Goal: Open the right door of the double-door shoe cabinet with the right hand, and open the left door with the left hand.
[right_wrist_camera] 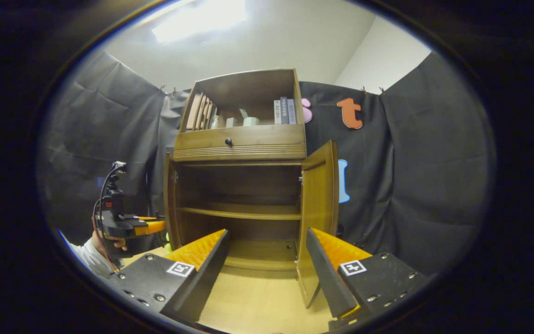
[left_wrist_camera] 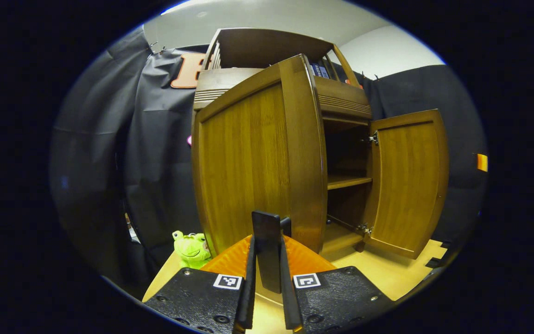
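Your left gripper (left_wrist_camera: 267,260) sits nearest in the left gripper view, fingers drawn close together on a thin dark upright piece at the free edge of the left door (left_wrist_camera: 253,162). Whether that piece is the door's handle cannot be told; both fingers appear to press on it. The left door is swung well out from the shoe cabinet (left_wrist_camera: 341,106), its warm brown panel with vertical grain facing the camera and its rounded edge standing upright.

Your right gripper (right_wrist_camera: 267,260) is spread wide with nothing between its fingers, just in front of the cabinet's open front above the pale wooden table (right_wrist_camera: 257,301). In the right gripper view your left gripper (right_wrist_camera: 128,227) is at the cabinet's left side, held by a hand (right_wrist_camera: 109,242) in a light sleeve.

The right door (right_wrist_camera: 318,218) stands open too, edge-on beside the right finger; in the left gripper view its inner face (left_wrist_camera: 408,181) and two metal hinges are visible. Inside the cabinet one shelf (right_wrist_camera: 241,212) crosses at mid height, with a dark, bare cavity above and below.

Above the doors: a ribbed drawer front with a small dark knob (right_wrist_camera: 228,141), then an open cubby holding books (right_wrist_camera: 284,111) and small items.

A green plush toy (left_wrist_camera: 192,249) sits on the table at the cabinet's left foot.
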`<state>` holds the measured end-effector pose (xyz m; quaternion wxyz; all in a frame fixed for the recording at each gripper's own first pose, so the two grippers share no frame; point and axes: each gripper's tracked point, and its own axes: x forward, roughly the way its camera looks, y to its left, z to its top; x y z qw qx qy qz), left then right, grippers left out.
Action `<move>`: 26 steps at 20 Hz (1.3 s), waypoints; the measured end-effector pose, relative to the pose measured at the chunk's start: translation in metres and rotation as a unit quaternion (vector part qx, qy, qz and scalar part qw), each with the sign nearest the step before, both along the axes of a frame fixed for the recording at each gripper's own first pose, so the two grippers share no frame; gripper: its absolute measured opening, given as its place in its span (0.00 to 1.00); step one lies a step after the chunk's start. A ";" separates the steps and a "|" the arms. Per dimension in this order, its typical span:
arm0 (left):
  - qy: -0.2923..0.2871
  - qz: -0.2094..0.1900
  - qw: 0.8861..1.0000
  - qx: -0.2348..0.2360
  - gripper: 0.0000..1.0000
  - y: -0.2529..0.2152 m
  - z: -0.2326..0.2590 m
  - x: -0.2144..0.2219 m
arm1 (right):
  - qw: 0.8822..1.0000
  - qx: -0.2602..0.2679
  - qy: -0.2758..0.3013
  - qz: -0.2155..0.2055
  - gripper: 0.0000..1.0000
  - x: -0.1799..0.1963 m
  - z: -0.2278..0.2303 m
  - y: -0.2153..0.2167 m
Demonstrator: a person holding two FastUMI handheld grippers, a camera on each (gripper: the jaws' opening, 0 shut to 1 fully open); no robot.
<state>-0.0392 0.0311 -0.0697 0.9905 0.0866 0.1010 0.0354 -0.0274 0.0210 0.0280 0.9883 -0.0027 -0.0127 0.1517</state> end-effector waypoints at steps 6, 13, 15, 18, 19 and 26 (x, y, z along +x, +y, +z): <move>-0.012 0.029 0.999 0.009 0.24 0.027 0.006 -0.019 | 1.000 -0.003 -0.007 -0.001 0.98 -0.002 0.004 0.006; -0.006 0.072 0.997 0.024 0.11 0.087 0.017 -0.044 | 1.000 -0.005 -0.023 -0.002 0.98 -0.007 0.015 0.021; -0.005 0.081 0.996 0.035 0.05 0.109 0.021 -0.049 | 1.000 0.005 -0.029 0.002 0.99 -0.007 0.020 0.031; -0.001 0.064 0.998 0.005 0.00 0.124 0.021 -0.052 | 0.999 0.029 -0.033 0.008 0.98 -0.005 0.029 0.044; -0.004 0.059 0.998 0.001 0.04 0.129 0.023 -0.052 | 0.999 0.037 -0.037 0.009 0.98 -0.003 0.033 0.048; -0.007 0.006 1.000 -0.016 0.01 0.160 0.027 -0.056 | 0.998 0.031 -0.043 0.027 0.99 0.004 0.032 0.085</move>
